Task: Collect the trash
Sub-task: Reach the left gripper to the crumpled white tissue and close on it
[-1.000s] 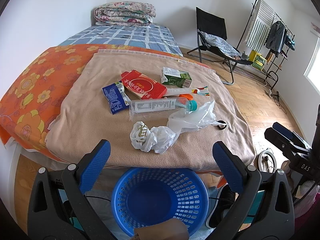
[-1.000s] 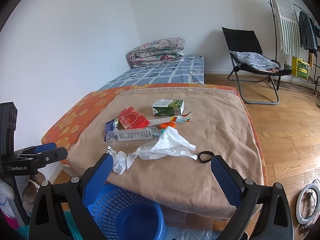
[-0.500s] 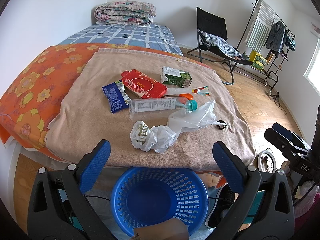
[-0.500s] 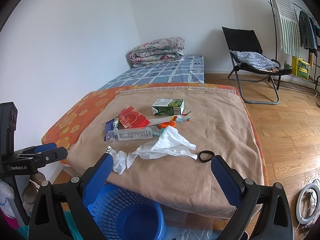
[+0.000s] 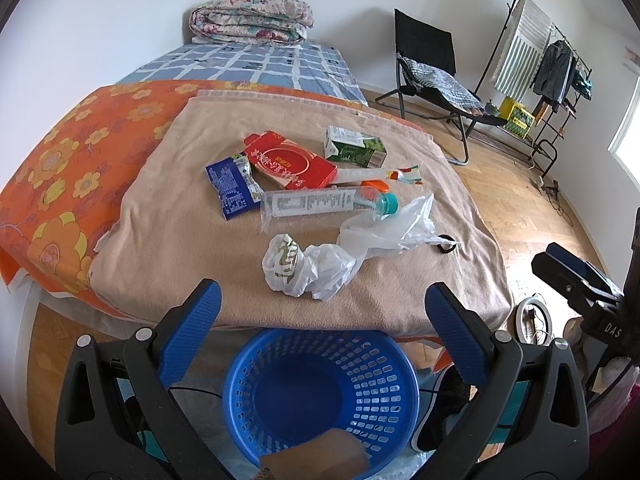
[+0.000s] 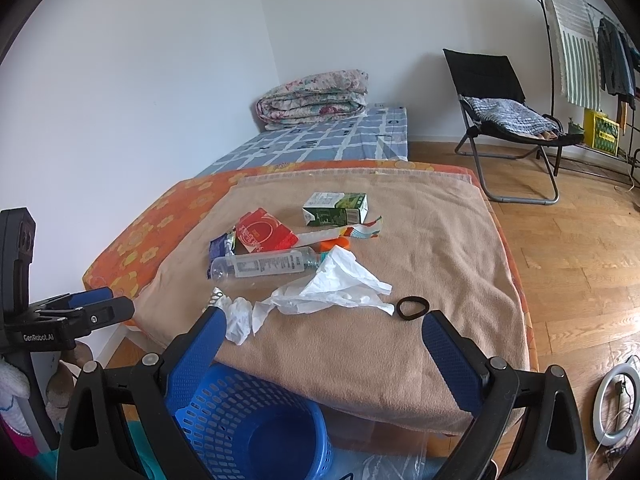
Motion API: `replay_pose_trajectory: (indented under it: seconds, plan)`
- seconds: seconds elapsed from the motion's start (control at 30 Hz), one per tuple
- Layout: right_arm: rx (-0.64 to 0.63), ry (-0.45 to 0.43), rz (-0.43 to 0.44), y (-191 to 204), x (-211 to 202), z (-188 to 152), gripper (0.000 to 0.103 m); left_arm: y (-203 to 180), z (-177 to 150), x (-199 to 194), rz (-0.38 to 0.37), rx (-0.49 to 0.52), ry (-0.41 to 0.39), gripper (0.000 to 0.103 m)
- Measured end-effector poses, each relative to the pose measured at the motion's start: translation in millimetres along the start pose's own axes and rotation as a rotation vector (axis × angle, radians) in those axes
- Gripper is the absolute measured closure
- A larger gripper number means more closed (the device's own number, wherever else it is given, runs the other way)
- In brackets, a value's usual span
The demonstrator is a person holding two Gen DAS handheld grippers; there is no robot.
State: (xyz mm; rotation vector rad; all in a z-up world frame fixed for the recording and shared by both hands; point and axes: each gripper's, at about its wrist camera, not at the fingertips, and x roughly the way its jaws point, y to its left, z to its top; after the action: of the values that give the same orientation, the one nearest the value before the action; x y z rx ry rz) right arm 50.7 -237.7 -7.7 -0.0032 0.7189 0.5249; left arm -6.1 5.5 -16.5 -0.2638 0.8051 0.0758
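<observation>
Trash lies on a tan blanket [image 5: 168, 216]: a crumpled white plastic bag [image 5: 308, 266], a clear plastic bottle [image 5: 316, 204], a red carton [image 5: 290, 160], a blue wrapper [image 5: 232, 182], a green drink carton [image 5: 354, 150] and a black ring [image 6: 412, 308]. A blue basket [image 5: 320, 392] stands on the floor at the bed's near edge. My left gripper [image 5: 320, 304] is open and empty above the basket. My right gripper [image 6: 324, 328] is open and empty before the bed edge.
An orange flowered sheet [image 5: 60, 168] covers the bed's left side. A folded quilt [image 5: 250, 20] lies at the far end. A black folding chair [image 5: 432, 64] and a clothes rack [image 5: 552, 64] stand on the wooden floor to the right.
</observation>
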Motion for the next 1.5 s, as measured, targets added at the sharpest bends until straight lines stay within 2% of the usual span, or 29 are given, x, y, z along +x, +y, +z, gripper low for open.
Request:
replay_pose_trajectory:
  seconds: [0.17,0.37,0.53,0.73,0.87,0.97,1.1,1.27,1.5]
  plan:
    - [0.035,0.028,-0.015,-10,6,3,0.003,4,-7,7,0.012,-0.015,0.021,0.000]
    - [0.062,0.071,-0.037,-18,15,-1,0.002,14,-9,19,-0.023,-0.058,0.076,0.000]
    - [0.115,0.101,0.006,-28,23,-5,0.001,16,-8,28,-0.047,-0.077,0.112,0.000]
    - [0.107,0.120,0.031,-28,32,-2,0.004,12,-3,47,-0.064,-0.052,0.169,0.001]
    - [0.114,0.158,0.040,-35,41,4,0.005,13,-2,62,-0.072,-0.046,0.210,0.010]
    - [0.164,0.188,0.077,-45,50,9,0.005,14,-2,71,-0.083,-0.045,0.238,0.011]
    - [0.229,0.239,0.151,-52,73,17,0.005,11,2,82,-0.073,-0.005,0.251,0.016]
    - [0.215,0.265,0.161,-47,100,26,0.005,10,7,100,-0.080,0.034,0.278,0.017]
    - [0.282,0.321,0.182,-45,139,30,0.005,6,12,129,-0.074,0.077,0.322,0.020]
